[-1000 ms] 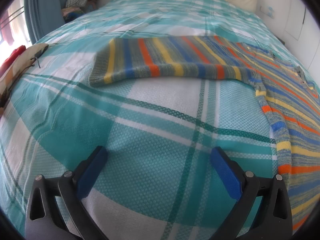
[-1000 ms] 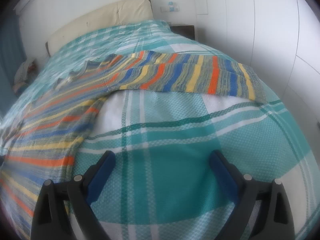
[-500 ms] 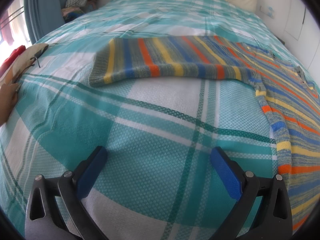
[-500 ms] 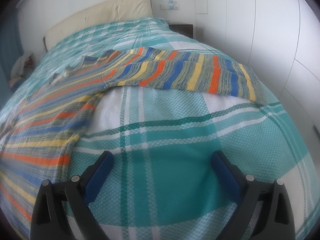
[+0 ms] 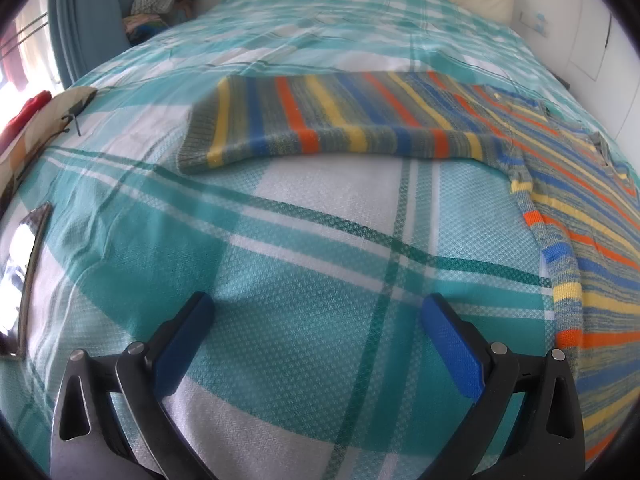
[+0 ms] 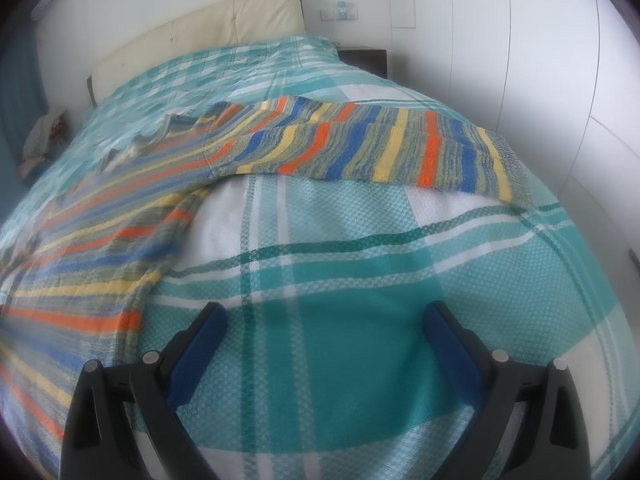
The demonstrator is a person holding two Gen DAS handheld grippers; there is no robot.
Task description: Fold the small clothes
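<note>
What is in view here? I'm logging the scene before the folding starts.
striped sweater: one, grey with orange, yellow and blue stripes, spread flat on the bed, sleeves out to both sides.
bedspread: one, teal and white plaid, covering the bed.
headboard: one, cream, at the far end.
pile of clothes: one, mixed colours, beyond the bed's far left corner.
curtain: blue, at the left.
patterned cloth: one, beige and red, at the bed's left edge.
wardrobe doors: white, right of the bed.
left gripper: black with blue pads, open over bare bedspread.
right gripper: same, open, beside the sweater's body.
</note>
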